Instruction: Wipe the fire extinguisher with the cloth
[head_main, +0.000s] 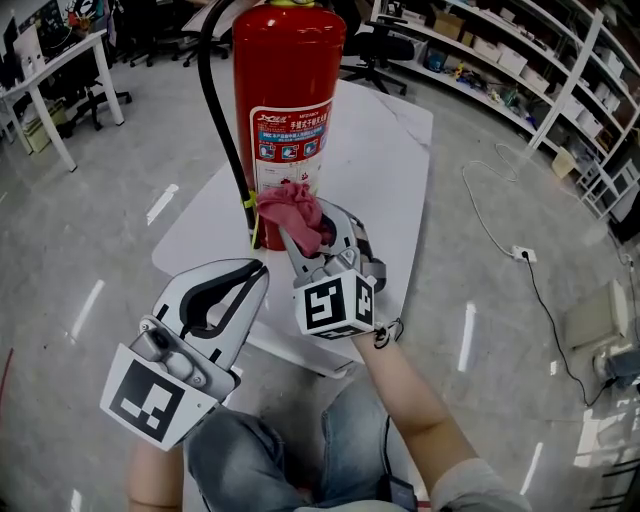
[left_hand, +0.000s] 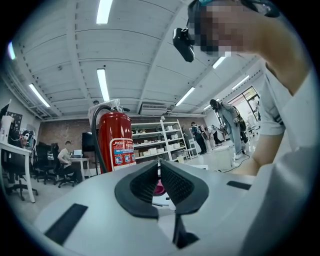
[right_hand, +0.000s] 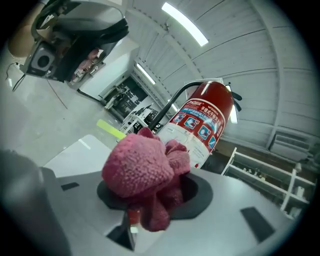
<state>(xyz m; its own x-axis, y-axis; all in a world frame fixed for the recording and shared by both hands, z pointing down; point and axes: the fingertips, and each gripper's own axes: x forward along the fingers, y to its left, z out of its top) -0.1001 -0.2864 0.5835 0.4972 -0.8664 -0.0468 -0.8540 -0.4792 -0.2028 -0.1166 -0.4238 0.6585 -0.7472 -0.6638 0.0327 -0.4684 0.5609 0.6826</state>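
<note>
A red fire extinguisher (head_main: 285, 95) with a black hose (head_main: 222, 130) stands upright on a white table (head_main: 395, 150). My right gripper (head_main: 305, 228) is shut on a bunched pink cloth (head_main: 296, 211), held at the foot of the cylinder just below its label. In the right gripper view the pink cloth (right_hand: 145, 172) fills the jaws, with the extinguisher (right_hand: 202, 120) just beyond. My left gripper (head_main: 258, 270) hangs lower left, jaws together and empty. From the left gripper view the extinguisher (left_hand: 116, 142) rises past my shut gripper (left_hand: 159, 167).
The table's front edge (head_main: 290, 350) lies just under both grippers. A white power strip (head_main: 523, 254) and cable trail across the floor at right. Shelving (head_main: 560, 70) lines the far right; desks and chairs (head_main: 60, 70) stand at far left.
</note>
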